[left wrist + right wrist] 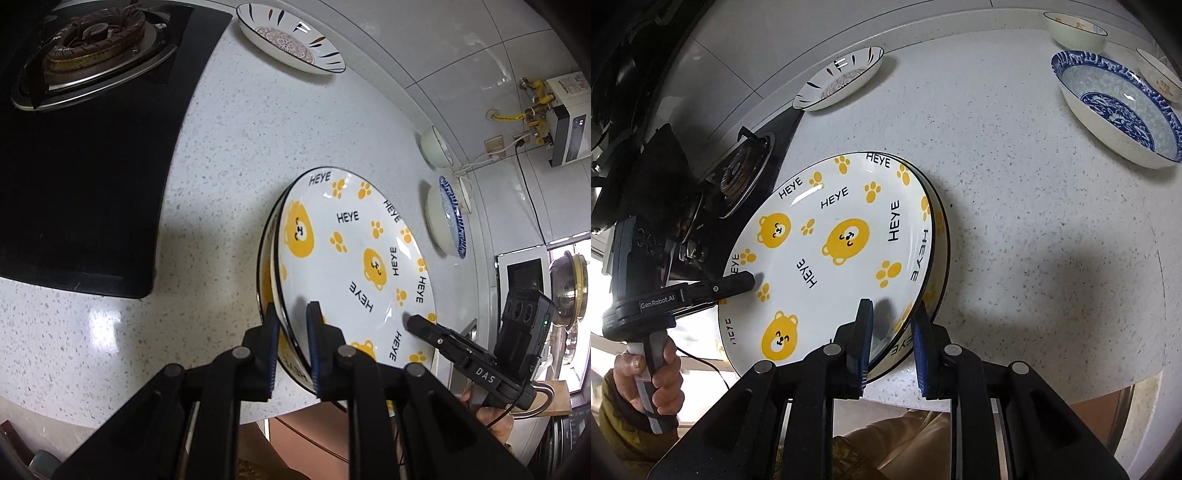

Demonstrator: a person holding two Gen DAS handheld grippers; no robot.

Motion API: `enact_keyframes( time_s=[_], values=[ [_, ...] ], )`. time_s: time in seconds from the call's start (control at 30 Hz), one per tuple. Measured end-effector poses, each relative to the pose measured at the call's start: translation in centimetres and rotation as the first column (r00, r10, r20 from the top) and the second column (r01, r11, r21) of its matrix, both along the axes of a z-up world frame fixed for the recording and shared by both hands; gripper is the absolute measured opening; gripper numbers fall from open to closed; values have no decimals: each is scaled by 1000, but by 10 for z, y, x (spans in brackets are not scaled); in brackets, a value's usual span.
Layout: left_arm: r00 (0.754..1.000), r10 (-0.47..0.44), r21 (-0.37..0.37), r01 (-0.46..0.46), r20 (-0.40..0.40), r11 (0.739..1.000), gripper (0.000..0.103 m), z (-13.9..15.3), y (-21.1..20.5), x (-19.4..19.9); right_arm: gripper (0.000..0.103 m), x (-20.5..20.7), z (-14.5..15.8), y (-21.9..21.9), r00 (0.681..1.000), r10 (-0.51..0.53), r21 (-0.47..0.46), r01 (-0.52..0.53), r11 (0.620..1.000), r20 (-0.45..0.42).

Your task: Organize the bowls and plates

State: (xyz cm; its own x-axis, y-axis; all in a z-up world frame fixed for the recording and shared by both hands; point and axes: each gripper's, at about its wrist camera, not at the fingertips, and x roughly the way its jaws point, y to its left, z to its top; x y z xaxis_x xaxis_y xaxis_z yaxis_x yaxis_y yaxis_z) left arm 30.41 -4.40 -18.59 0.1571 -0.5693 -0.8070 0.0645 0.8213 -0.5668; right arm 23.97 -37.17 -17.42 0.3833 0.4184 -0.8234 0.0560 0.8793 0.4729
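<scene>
A white plate with yellow bears and "HEYE" lettering (pixel 354 258) (pixel 831 258) lies tilted on top of a matching plate (pixel 266 258) (pixel 940 236) on the speckled counter. My left gripper (pixel 293 321) is shut on the near rim of the top plate. My right gripper (pixel 894 321) straddles the opposite rim of the same plate, one finger above it and one below; it also shows in the left wrist view (pixel 417 323). The left gripper shows in the right wrist view (pixel 750 282).
A striped patterned plate (pixel 291 40) (pixel 842 79) sits by the tiled wall. A blue-and-white bowl (pixel 448 218) (pixel 1119 107) and small pale bowls (pixel 436 147) (pixel 1075 31) stand at the back. A black gas hob (pixel 85 155) lies beside the plates. The counter's front edge is near.
</scene>
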Motion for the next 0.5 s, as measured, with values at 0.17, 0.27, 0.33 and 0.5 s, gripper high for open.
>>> enact_keyframes(
  time_s=[0.17,0.27,0.33,0.5],
  values=[
    [1000,-11,16,11,1,1000,16,4,-1,4,21,-5,2,-3,1000,4,30,-4,1000,-7],
    [999,11,48,-13,31,999,22,10,5,7,29,-9,6,-9,1000,-12,33,12,999,-4],
    [998,18,34,-20,61,999,23,18,10,8,33,-13,11,-15,999,-34,18,34,999,4],
    [994,10,30,-13,113,999,23,34,13,6,33,-23,19,-25,998,-57,0,57,998,19]
  ],
)
